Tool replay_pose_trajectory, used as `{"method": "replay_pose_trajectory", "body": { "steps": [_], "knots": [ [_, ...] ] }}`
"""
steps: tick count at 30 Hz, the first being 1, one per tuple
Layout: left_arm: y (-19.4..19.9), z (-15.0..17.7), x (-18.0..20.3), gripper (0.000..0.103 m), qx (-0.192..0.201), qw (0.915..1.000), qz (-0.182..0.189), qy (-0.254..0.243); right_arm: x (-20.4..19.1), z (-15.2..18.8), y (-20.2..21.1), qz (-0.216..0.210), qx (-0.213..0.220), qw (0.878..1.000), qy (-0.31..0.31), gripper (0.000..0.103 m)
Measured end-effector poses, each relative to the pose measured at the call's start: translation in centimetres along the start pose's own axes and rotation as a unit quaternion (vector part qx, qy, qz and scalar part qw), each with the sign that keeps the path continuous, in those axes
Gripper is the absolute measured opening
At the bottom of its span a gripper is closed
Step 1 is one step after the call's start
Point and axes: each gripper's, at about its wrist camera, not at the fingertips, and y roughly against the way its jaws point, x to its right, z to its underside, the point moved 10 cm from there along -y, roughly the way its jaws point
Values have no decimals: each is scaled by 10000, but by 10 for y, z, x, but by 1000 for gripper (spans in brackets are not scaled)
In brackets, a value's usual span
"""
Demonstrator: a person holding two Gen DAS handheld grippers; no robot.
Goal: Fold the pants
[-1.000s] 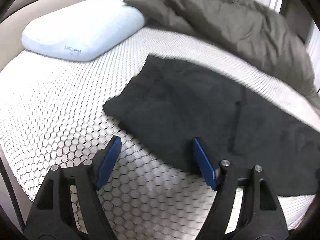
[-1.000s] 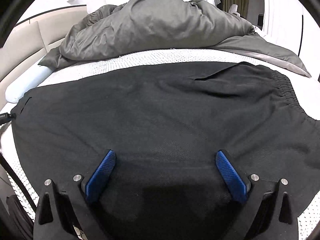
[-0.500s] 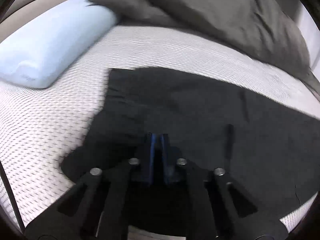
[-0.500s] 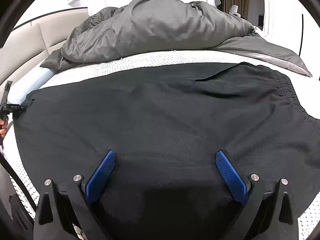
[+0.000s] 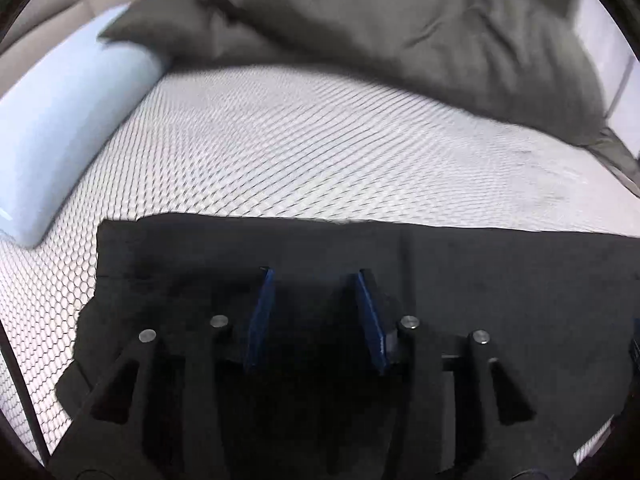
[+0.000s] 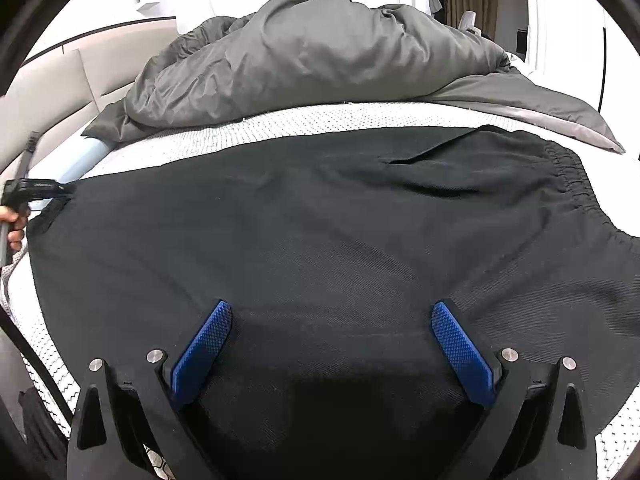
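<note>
Black pants [image 6: 320, 240] lie spread flat across the bed, elastic waistband [image 6: 576, 184] at the right. My right gripper [image 6: 332, 308] hovers open over the near middle of the fabric, nothing between its blue pads. In the left wrist view my left gripper [image 5: 314, 276] sits over the leg end of the pants [image 5: 500, 280]. Its jaws are opening, and dark cloth lies under and between the pads without being pinched. The right wrist view shows that gripper [image 6: 36, 190] at the far left edge, held by a hand [image 6: 14, 224], at the slightly bunched hem corner.
A rumpled grey duvet [image 6: 320, 60] is heaped along the far side of the bed. A pale blue pillow [image 5: 60, 120] lies at the left by the beige headboard. White honeycomb-patterned mattress [image 5: 320, 140] shows between pants and duvet. The bed edge runs along the near left.
My left gripper moved from the bare mattress onto the pants' leg end, shut there, and now stands partly apart. The hem corner shifted slightly. My right gripper has not moved.
</note>
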Motion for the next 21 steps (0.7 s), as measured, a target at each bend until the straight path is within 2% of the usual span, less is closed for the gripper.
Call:
{"method": "replay_pose_trajectory", "body": {
  "steps": [2,4,5,8,10,12,13,14,15,17,18,21],
  "knots": [
    [-12,-3,-19,23,11,9996,-152,217,0,0,0,-3,5,10000,1,101],
    [-14,0,-43,16,54,9986,-86,523,-1,0,0,-10,11,10000,-5,101],
    [-14,2,-54,2,50,9973,-57,727,-1,0,0,-16,13,10000,-7,101],
    [2,10,-76,1,111,9941,-34,1082,-1,0,0,-29,22,10000,-4,101],
    [16,17,-72,2,109,9945,-190,1026,-1,0,0,-34,25,10000,-10,101],
    [40,21,-51,4,271,9962,-120,815,-1,0,0,-37,42,10000,-14,101],
    [51,23,-38,7,344,9966,3,753,-1,-1,1,-50,66,10000,-23,101],
    [63,26,-20,21,449,9965,144,686,-2,-1,2,-59,89,9999,-34,101],
    [73,29,-1,44,540,9964,260,604,-2,-2,4,-61,142,9999,-49,101],
    [94,38,45,70,762,9951,514,373,-3,-2,9,-29,251,9997,-56,101],
    [102,45,72,76,838,9940,667,201,-3,-3,12,-6,291,9996,-60,101],
    [115,75,152,76,754,9905,1121,-268,-6,-7,22,20,259,9994,-209,102]
  ]
}}
